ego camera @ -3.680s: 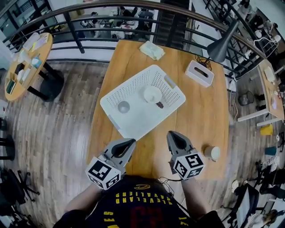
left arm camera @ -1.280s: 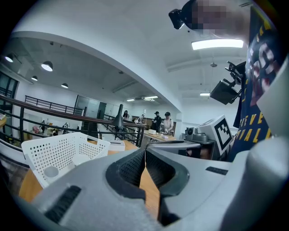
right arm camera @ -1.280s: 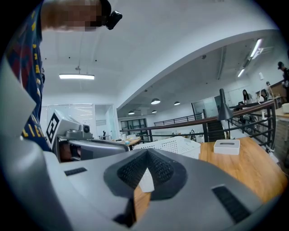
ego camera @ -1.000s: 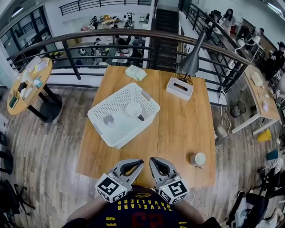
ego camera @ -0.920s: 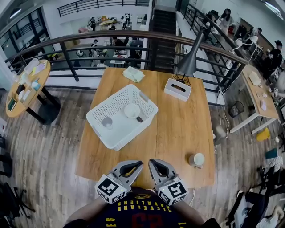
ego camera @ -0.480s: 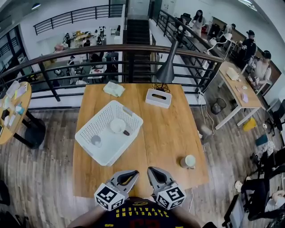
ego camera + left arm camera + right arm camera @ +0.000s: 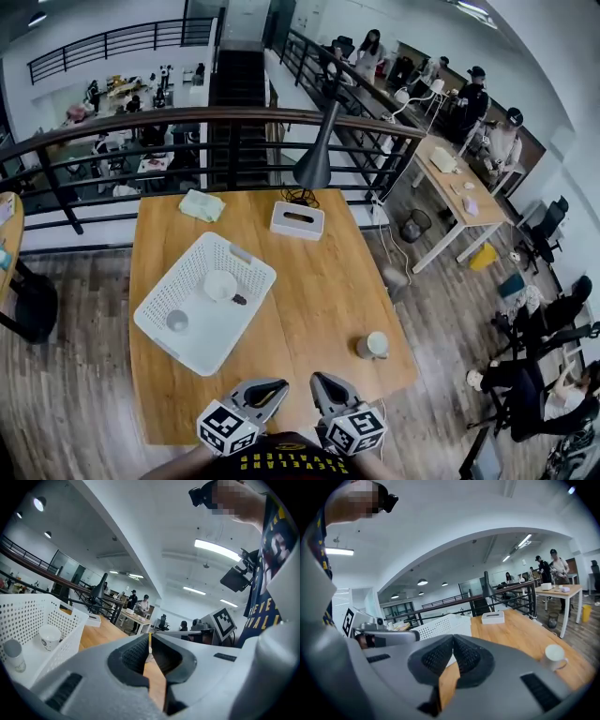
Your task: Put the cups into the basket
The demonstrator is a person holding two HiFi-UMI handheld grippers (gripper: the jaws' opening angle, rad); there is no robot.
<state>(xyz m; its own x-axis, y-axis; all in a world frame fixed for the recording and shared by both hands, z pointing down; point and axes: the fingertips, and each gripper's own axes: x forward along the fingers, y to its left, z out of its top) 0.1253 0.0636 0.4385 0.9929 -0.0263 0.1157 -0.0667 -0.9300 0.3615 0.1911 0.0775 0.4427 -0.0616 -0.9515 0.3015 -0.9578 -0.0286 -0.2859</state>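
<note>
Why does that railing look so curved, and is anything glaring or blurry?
Head view: the wide lens bows the dark metal railing and the wooden table's edges. Left gripper view: dark rounded corners; the long ceiling light glares white. Right gripper view: same dark corners; the white cup near the edge looks soft.

- White perforated basket (image 7: 161,287) sat at an angle on the left half of the table (image 7: 319,281).
- White cup (image 7: 220,285) stood upright inside it.
- Small grey cup (image 7: 176,322) stood upright inside too, apart from it.
- Third cup (image 7: 373,346) stood on the table, well right of the basket.
</note>
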